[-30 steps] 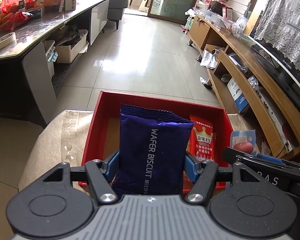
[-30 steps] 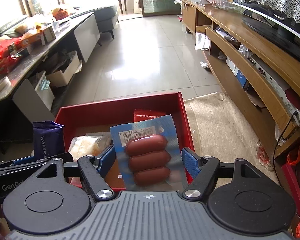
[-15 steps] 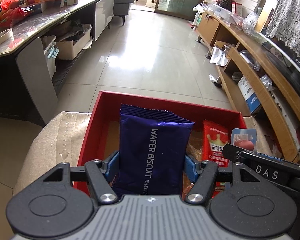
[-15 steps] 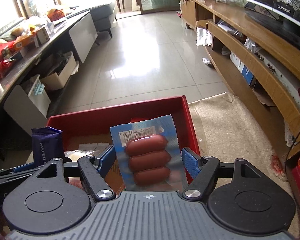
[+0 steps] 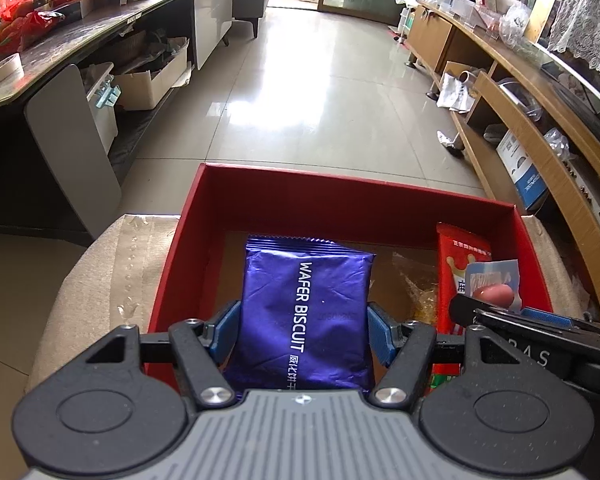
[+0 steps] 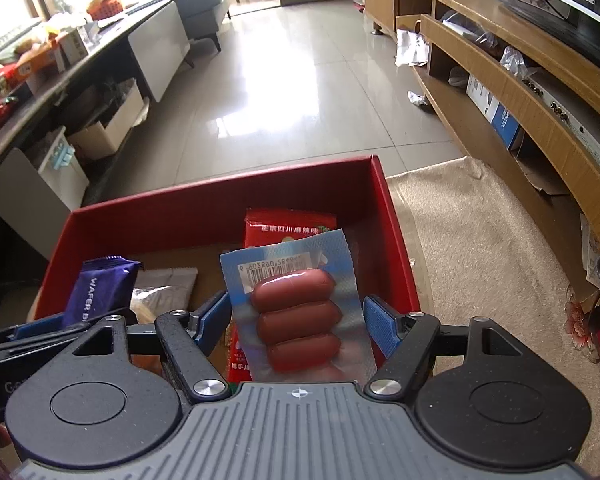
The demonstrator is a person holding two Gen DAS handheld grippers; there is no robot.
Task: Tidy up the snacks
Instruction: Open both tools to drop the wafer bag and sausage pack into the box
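My left gripper (image 5: 303, 330) is shut on a purple wafer biscuit pack (image 5: 306, 308), held upright over the left half of the red box (image 5: 340, 196). My right gripper (image 6: 296, 320) is shut on a clear-and-blue sausage pack (image 6: 296, 308) with three red sausages, held over the right half of the red box (image 6: 220, 208). In the box lie a red snack bag (image 5: 458, 256) and a clear bag of brownish snacks (image 5: 418, 292). The wafer pack (image 6: 100, 292) and red bag (image 6: 290, 222) also show in the right wrist view.
The box sits on a beige cloth-covered surface (image 6: 480, 248). A wooden TV unit (image 6: 520, 80) runs along the right. A dark counter (image 5: 60, 40) with snack boxes and bags stands on the left. Shiny tiled floor (image 5: 300, 80) lies beyond the box.
Both grippers have come down and closer to the red box with their packs. The box now fills more of each view and the packs sit lower inside its walls.
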